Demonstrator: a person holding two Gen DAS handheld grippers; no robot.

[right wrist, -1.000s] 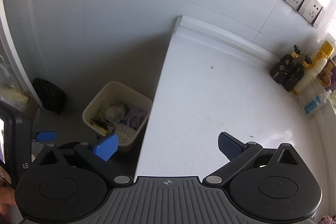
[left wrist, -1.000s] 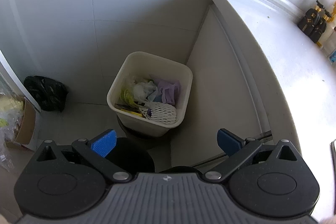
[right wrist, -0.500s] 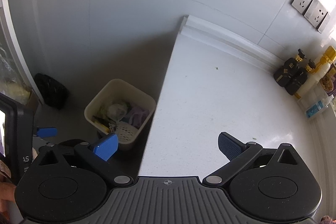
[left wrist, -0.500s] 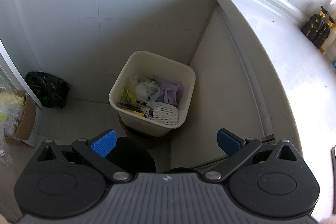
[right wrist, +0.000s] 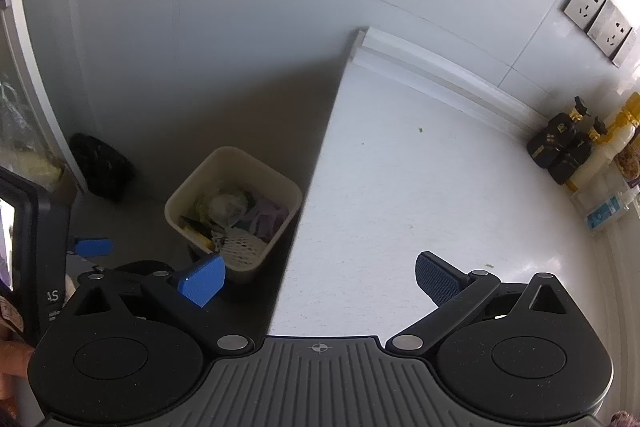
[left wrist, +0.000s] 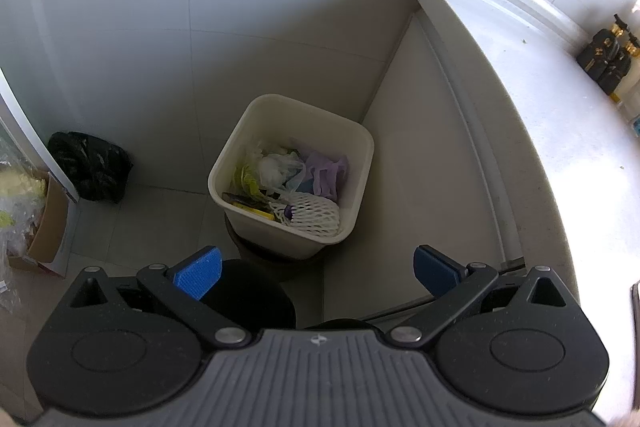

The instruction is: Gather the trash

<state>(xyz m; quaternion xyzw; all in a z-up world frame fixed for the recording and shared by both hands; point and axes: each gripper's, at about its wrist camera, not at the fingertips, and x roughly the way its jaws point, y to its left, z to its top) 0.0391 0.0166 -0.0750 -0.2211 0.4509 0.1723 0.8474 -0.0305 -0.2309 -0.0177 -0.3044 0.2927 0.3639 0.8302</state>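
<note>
A cream square bin [left wrist: 362, 163] stands on the floor in the corner beside the counter's side panel, filled with plastic wrap, purple gloves and a white foam net [left wrist: 312, 213]. My left gripper [left wrist: 316, 271] hovers above and in front of it, open and holding nothing. The same bin [right wrist: 178, 201] shows at lower left in the right wrist view. My right gripper [right wrist: 318, 279] is open and holds nothing, straddling the left edge of the white countertop [right wrist: 420, 195]. A few tiny green specks [right wrist: 421, 130] lie on the countertop.
A black bag [left wrist: 90, 167] sits on the floor by the wall, left of the bin. A cardboard box [left wrist: 46, 223] with plastic is at far left. Dark and yellow-capped bottles [right wrist: 568, 151] stand at the counter's back right. The other gripper's body [right wrist: 36, 267] shows at left.
Both views have shifted slightly: the bin has drifted right in each frame, as both grippers moved a little left. Neither gripper's fingers have changed their spread.
</note>
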